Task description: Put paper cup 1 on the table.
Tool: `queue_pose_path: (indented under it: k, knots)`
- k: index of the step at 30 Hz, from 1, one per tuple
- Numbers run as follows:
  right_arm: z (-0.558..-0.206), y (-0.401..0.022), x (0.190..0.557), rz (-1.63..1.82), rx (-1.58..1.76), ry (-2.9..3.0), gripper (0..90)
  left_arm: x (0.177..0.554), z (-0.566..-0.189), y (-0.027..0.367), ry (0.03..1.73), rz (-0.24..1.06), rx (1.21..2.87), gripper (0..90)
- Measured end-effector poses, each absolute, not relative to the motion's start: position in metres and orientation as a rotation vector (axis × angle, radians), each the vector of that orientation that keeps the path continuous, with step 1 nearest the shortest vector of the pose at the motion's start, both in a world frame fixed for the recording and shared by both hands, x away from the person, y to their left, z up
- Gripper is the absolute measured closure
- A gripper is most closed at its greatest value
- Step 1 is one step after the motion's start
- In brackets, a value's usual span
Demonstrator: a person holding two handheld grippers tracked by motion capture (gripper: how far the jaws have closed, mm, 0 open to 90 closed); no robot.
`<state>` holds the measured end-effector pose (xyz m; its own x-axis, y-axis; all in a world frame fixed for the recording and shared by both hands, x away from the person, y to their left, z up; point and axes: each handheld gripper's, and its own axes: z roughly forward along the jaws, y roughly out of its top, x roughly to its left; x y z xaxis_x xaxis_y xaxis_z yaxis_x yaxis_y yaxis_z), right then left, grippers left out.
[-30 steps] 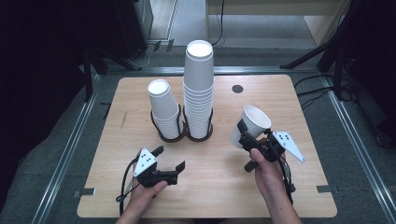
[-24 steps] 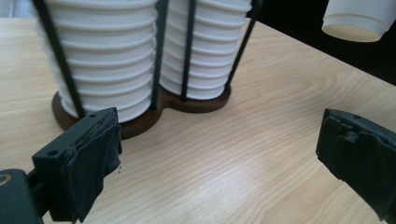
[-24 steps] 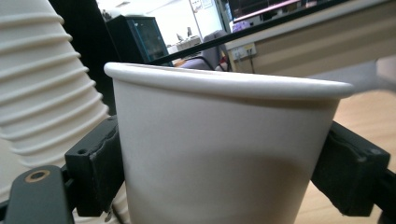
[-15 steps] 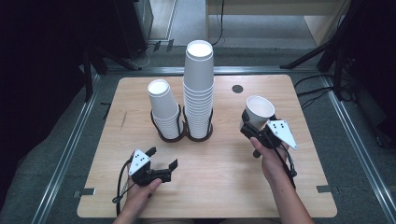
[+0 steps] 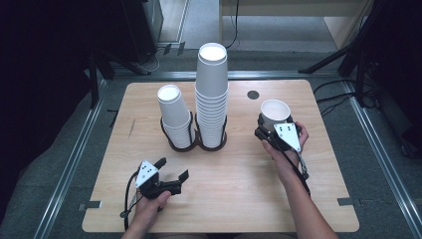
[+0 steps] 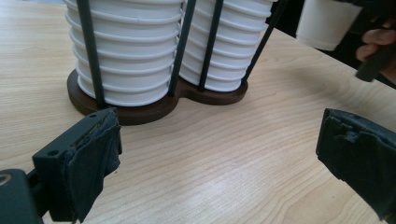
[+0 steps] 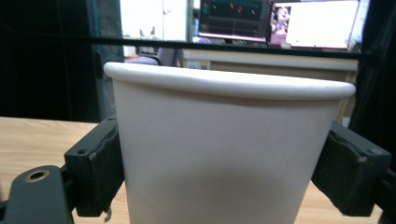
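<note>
A white paper cup [image 5: 275,110] stands upright at the right of the wooden table [image 5: 234,184], and my right gripper [image 5: 273,125] is shut on its sides. In the right gripper view both black pads press the cup [image 7: 229,140]; its bottom is out of frame, so I cannot tell whether it rests on the table. My left gripper [image 5: 172,169] lies low near the front left, open with nothing between its jaws. It points at a dark two-slot holder [image 6: 154,109] that carries a short cup stack [image 5: 175,117] and a tall cup stack [image 5: 212,94].
Thin black rods [image 6: 91,56] of the holder fence in both stacks. A round dark hole [image 5: 253,94] sits in the tabletop behind the held cup. Metal rails [image 5: 74,159] run along both sides of the table. Bare wood lies between the two hands.
The right hand carried the cup toward the far right of the table and turned it from tilted to upright. The left gripper stayed almost where it was.
</note>
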<state>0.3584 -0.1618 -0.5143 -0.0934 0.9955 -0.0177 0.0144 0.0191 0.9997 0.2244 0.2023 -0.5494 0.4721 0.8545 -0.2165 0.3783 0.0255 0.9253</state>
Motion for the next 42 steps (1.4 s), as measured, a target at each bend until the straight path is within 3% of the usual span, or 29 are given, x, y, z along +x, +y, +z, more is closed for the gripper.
queue_pose_path:
  k: [16, 42]
  knots:
    - [-0.537, -0.169, 0.39, 1.245, 1.233, 1.287, 12.8, 0.224, -0.55, 0.201, 1.105, 0.514, 1.576, 0.3]
    - [-0.546, -0.168, 0.392, 1.208, 1.314, 1.364, 11.8, 0.225, -0.55, 0.2, 1.106, 0.514, 1.586, 0.3]
